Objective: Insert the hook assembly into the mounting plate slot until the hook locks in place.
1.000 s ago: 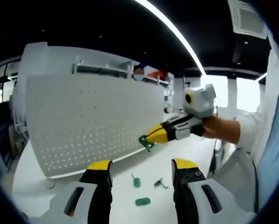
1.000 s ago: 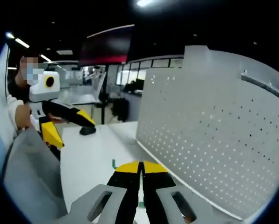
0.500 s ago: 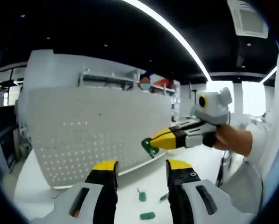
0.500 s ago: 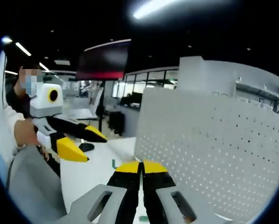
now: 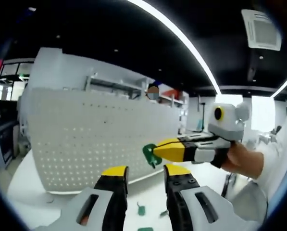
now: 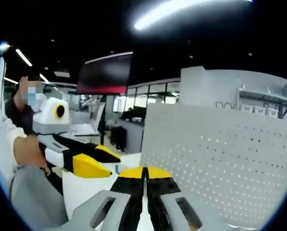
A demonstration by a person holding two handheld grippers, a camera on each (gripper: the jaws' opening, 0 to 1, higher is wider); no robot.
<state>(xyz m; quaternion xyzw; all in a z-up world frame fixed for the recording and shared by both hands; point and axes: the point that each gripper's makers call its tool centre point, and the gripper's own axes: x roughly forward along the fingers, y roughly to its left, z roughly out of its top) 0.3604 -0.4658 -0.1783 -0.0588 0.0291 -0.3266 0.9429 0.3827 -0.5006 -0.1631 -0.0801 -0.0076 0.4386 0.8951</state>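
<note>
Two grippers are up in front of the pegboard (image 5: 95, 134). In the left gripper view the right gripper (image 5: 155, 151) comes in from three o'clock, its yellow jaws pressed together on a green hook (image 5: 148, 155) that sticks out past the tips toward nine o'clock. The hook hangs in the air just off the board's perforated face, apart from it as far as I can tell; whether its tip has reached a hole is too small to read. The left gripper (image 5: 143, 175) rises from six o'clock with its jaws a moderate gap apart and nothing between them.

In the right gripper view the right gripper (image 6: 144, 172) has its jaws closed to a thin seam at six o'clock; the hook itself is hidden past the tips there. The pegboard (image 6: 225, 163) spreads from the centre toward three o'clock, and the left gripper (image 6: 107, 163) enters from nine o'clock, its jaws parted and empty, held by a person's hand (image 6: 30, 151).

The hook's long axis runs roughly in line with the right jaws, pointing at the board, so the right gripper is the nearer one and the likely one to push it in. The board lies ahead and to the jaws' right side. Spare green pieces (image 5: 142, 210) lie on the table (image 5: 23, 183) below, near six o'clock.
</note>
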